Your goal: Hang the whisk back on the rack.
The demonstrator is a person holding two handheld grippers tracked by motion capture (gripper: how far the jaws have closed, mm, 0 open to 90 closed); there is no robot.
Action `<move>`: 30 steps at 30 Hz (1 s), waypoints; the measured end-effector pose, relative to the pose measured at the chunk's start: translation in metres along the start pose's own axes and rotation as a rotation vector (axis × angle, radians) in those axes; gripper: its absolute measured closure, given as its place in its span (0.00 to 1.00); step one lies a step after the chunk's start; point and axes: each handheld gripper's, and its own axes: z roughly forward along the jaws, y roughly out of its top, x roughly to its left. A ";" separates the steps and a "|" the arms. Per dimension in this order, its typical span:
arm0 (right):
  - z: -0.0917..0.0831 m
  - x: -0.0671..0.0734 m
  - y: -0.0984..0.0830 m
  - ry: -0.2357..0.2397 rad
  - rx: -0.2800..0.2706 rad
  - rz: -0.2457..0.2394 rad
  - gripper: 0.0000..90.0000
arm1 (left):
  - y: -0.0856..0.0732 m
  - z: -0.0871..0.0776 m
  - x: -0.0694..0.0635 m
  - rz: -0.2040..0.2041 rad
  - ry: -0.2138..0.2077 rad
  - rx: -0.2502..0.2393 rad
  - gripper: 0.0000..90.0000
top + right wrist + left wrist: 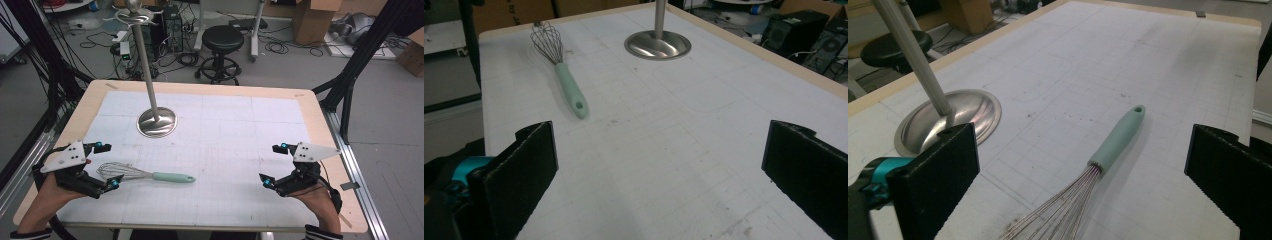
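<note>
A whisk with a mint-green handle and a thin steel wire head [142, 174] lay flat on the white gridded mat [225, 150] covering a pale wooden table [320, 125]. From the middle of the mat it sat at about eight o'clock, wire head toward nine, handle toward three. A polished steel stand, a tall rod rising from a round domed base [157, 121], stood at about eleven o'clock, well apart from the whisk.

The left gripper [104, 165] was held just beside the wire head, its jaws spread wide apart and empty; the left gripper view showed the whisk [1083, 185] lying between them on the mat. The right gripper [274, 164] was held at about four o'clock, well apart from the whisk, its jaws also wide apart with nothing between them.

The whisk looked light. Its wires seemed springy and likely to flex or slip under a squeeze, so they made a poor place to hold. The handle looked stiff and possibly slightly grippy, though its material could not be confirmed. Taking it mid-handle, jaws across its width, seemed soundest. The hole at the handle's end [1138, 108] suggested it could hang from a hook.
</note>
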 end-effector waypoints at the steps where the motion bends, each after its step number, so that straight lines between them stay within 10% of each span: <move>1: -0.001 0.000 -0.001 -0.002 -0.001 0.005 0.01 | 0.003 0.001 0.000 0.008 -0.006 0.010 0.02; 15: -0.006 -0.003 -0.006 -0.009 -0.009 0.003 0.01 | 0.039 0.025 0.005 0.137 -0.125 0.191 0.02; 30: -0.010 -0.005 -0.009 -0.010 -0.013 0.009 0.01 | 0.057 0.086 -0.006 0.252 -0.301 0.389 0.02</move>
